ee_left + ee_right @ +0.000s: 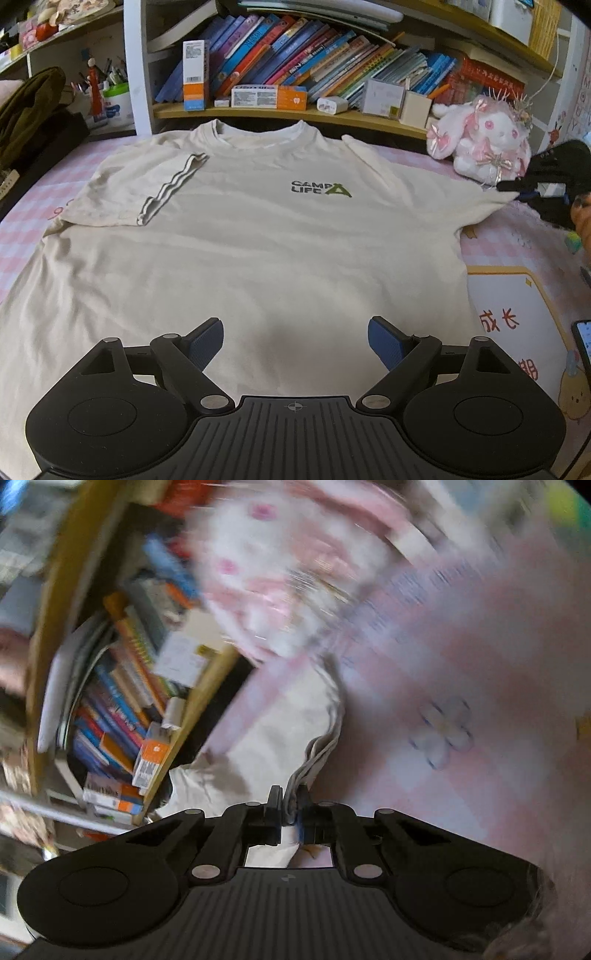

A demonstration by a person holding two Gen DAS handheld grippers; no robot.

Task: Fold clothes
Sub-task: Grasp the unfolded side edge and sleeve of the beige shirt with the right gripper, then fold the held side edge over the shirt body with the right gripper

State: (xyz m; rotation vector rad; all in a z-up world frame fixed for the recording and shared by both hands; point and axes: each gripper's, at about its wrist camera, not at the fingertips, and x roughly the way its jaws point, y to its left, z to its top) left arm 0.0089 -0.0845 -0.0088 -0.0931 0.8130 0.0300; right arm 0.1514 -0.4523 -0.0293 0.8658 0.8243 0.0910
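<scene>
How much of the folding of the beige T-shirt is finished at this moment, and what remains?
Done: one sleeve is already folded inward onto the T-shirt. In hand: the right hand-held gripper is shut on the striped cuff of the other sleeve, which still reaches outward. The left hand-held gripper is open above the lower part, holding nothing. Left: fold this sleeve in, then fold the body, which still lies flat.

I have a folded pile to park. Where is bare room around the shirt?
Free: pink checked cover right of the beige T-shirt, between the white plush rabbit and the black phone. Crowded: the wooden bookshelf.
</scene>
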